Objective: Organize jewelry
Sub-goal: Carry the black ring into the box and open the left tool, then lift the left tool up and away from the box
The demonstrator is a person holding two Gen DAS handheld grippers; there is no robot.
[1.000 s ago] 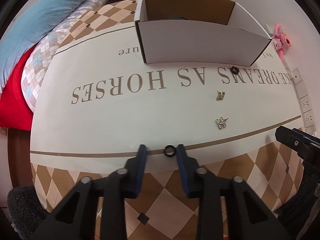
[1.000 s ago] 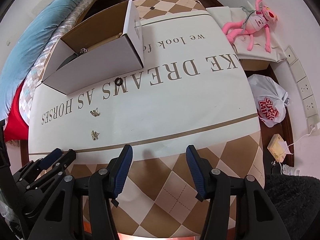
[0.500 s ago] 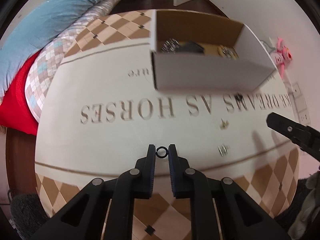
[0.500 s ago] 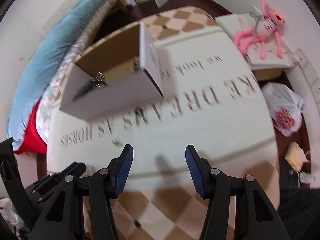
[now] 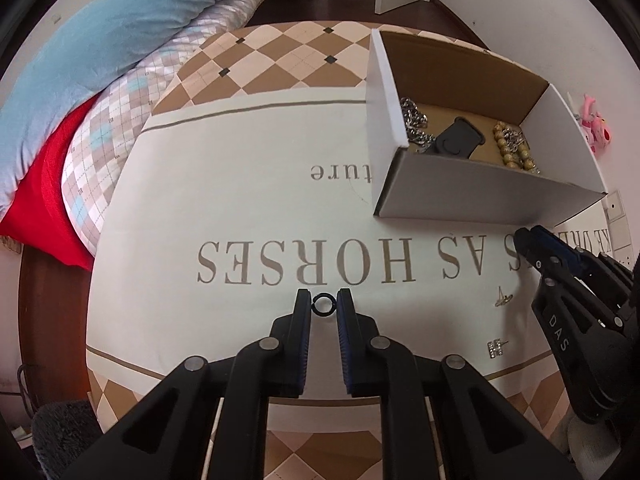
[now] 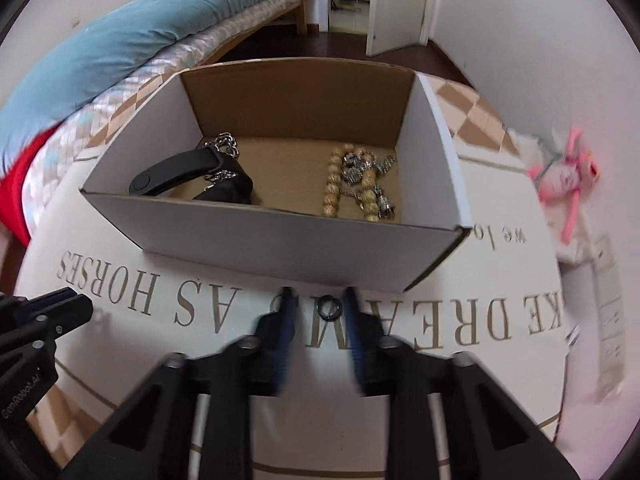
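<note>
My left gripper (image 5: 324,305) is shut on a small black ring (image 5: 323,305) and holds it above the cloth. My right gripper (image 6: 318,306) is open, its fingers on either side of a second black ring (image 6: 328,306) that lies on the cloth just in front of the white cardboard box (image 6: 280,236). The box (image 5: 480,196) holds a beaded bracelet (image 6: 334,184), silver chains (image 6: 224,148) and a black strap (image 6: 176,176). Two small silver earrings (image 5: 503,300) (image 5: 496,347) lie on the cloth to the right of my left gripper.
The table wears a white cloth (image 5: 240,200) with large printed letters and a checked border. A bed with blue and red bedding (image 5: 60,80) lies to the left. A pink plush toy (image 6: 568,176) lies at the right, by the wall.
My left gripper has shut on the black ring and lifted it. My right gripper has moved forward to the box, narrowed, and now straddles the second ring.
</note>
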